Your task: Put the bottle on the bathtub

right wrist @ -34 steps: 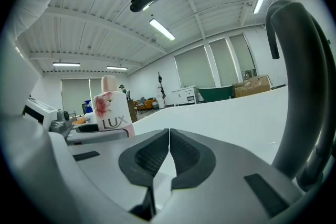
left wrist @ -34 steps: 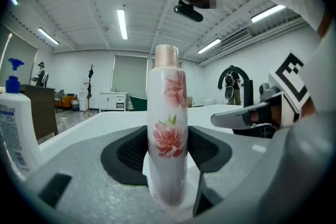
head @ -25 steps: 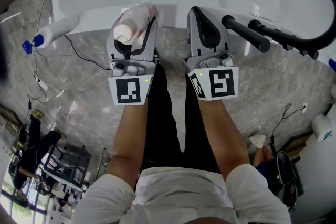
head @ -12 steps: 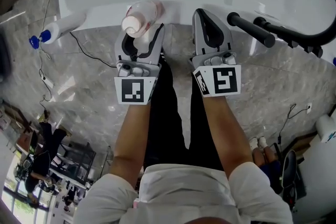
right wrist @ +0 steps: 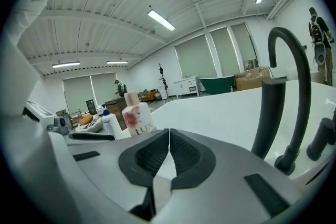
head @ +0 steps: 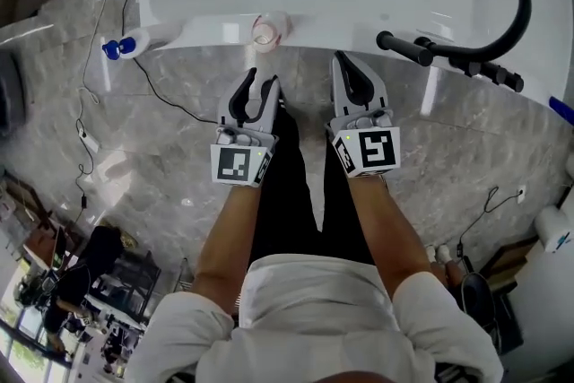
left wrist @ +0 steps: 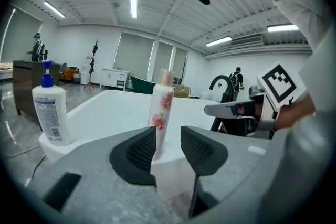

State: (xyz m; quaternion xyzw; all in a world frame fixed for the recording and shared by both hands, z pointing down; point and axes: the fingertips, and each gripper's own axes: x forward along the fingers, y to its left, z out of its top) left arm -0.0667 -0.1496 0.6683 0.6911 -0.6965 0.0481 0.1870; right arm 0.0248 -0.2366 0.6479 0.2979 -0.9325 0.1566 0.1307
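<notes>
Watching the feeds from my end: the bottle is standing upright on the near rim of the bathtub, white body with pink flowers and a pinkish cap, pretty much straight ahead of the left gripper. In the left gripper view those jaws are moderately apart with a clear gap between the black ribbed pads, and nothing is in their grip. You just see the bottle through the gap, standing a little way beyond the tips, and the head view agrees, with a strip of tub edge and floor between the tips and the bottle. The right gripper sits just beside the left one, pointed at the tub too, and its jaws are fully together, pads touching along a thin line with nothing caught between. From that side the bottle shows off to the left with the LUX print facing the camera. Further left on the tub's corner there's a white pump bottle with a blue top, well apart from the pink one. On the right, a black curved faucet rises from the rim, with a black bar handle sticking out near the right gripper. A thin black cable trails over the grey marble floor.
</notes>
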